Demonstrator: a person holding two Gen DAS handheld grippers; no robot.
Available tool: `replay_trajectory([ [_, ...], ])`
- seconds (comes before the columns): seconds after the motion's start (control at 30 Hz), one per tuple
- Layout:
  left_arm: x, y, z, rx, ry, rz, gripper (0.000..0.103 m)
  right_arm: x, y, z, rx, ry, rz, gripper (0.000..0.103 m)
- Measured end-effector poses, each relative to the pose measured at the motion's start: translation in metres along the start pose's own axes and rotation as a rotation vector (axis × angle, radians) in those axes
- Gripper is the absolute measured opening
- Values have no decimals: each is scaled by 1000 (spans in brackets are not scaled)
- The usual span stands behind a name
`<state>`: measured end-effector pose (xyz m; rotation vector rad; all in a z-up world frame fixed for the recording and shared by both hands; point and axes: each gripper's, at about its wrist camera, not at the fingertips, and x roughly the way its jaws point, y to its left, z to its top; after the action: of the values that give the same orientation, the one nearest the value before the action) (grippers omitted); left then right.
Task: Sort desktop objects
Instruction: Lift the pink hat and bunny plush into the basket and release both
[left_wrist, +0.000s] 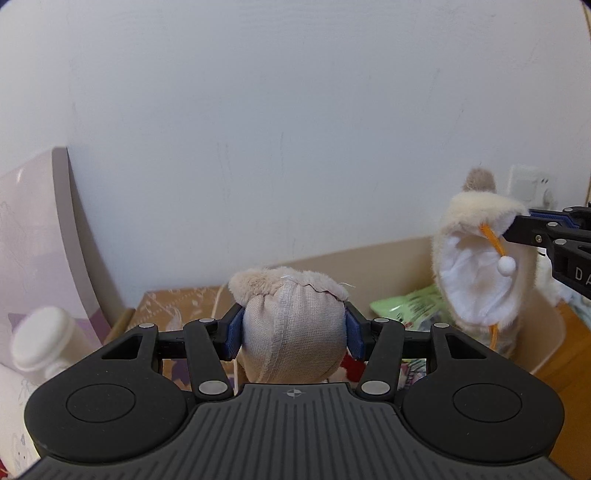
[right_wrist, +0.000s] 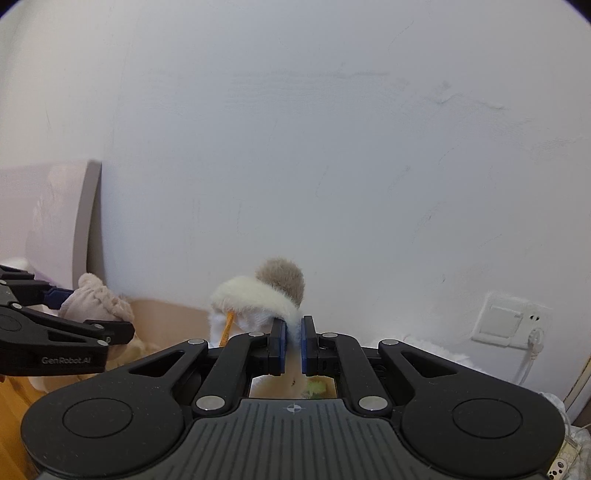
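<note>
Pinching soft plush, the left gripper (left_wrist: 293, 330) stands half open around a beige stuffed toy (left_wrist: 293, 332), whose body dents under the pads. The right gripper (right_wrist: 293, 345), nearly shut, nips the thin rim of a white furry hood (right_wrist: 258, 299). Both are light and floppy and hang above the cardboard box (left_wrist: 406, 254) by the wall, so thicker folds look like the safer hold.

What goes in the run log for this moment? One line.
left gripper: shut on beige plush | right gripper: shut on white furry hat | both above box

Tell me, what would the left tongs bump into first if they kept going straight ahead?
Probably the white wall. The left tongs already squeeze a beige plush toy, and beyond it only the cardboard box rim sits lower down. Depth is hard to judge.
</note>
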<state>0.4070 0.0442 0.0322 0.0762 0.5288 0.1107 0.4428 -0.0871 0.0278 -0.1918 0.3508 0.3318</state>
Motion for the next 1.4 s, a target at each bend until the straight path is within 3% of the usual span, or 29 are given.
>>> replay_trajectory([
  [0.17, 25, -3, -7, -4, 62, -15, 55, 23, 6, -14, -46, 68, -13, 9],
  [0.23, 32, -2, -8, 8, 75, -10, 58, 28, 7, -17, -49, 92, -10, 16],
  [0.27, 34, -3, -9, 17, 77, -8, 58, 30, 8, -19, -50, 107, -7, 32],
  [0.37, 29, -1, -15, 41, 64, -6, 67, 30, 13, -23, -80, 118, -8, 46],
  [0.43, 26, -2, -17, 41, 57, -13, 81, 27, 14, -25, -94, 114, -17, 63],
  [0.47, 29, 0, -15, 42, 54, -14, 82, 25, 14, -26, -92, 116, -19, 76],
  [0.63, 15, -2, -19, 56, 36, -23, 84, 3, 13, -28, -83, 116, -7, 100],
  [0.87, -3, 3, -17, 44, 27, -12, 86, -24, 18, -30, -127, 97, -14, 103],
  [1.1, -35, 8, -18, 73, -10, 0, 86, -50, 11, -22, -86, 56, -15, 103],
  [1.4, -71, 15, -38, 42, 14, -44, 86, -83, -11, -37, -20, 64, -22, 103],
])
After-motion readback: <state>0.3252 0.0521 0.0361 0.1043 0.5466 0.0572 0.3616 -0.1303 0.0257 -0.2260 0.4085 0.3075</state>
